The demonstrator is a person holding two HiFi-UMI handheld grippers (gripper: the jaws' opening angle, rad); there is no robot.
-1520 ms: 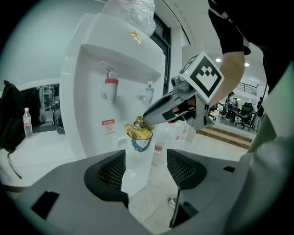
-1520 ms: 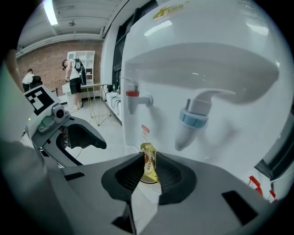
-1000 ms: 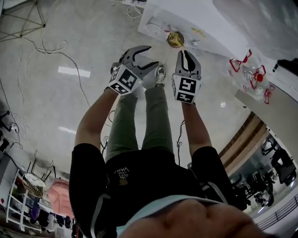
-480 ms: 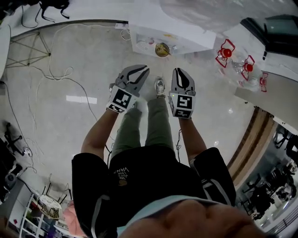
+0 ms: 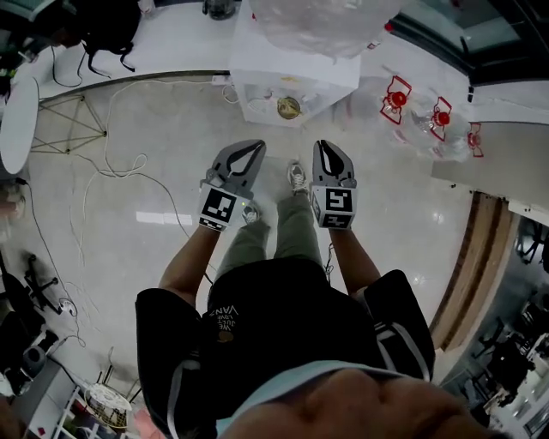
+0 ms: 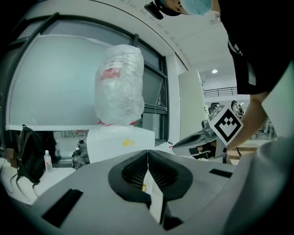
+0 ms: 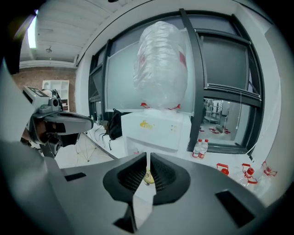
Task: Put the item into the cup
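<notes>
Left hand-held gripper (image 6: 148, 152): jaws just closed, pads together, nothing between.
Right hand-held gripper (image 7: 148, 156): jaws drawn together, nothing held.
Task item: small round yellowish object (image 5: 288, 106) on white worktop (image 5: 266, 113), well ahead of both.
Writing: yellow mark (image 7: 146, 124) on white box (image 7: 163, 133), unreadable.

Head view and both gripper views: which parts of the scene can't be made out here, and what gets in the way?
Small round yellowish object at the white box-shaped stand: too small in the head view; the right gripper blocks most of it in the right gripper view.
Big clear plastic bag: cut by the head view's top edge; contents blurred behind the film.
Red-and-clear packs: too small to identify.
</notes>
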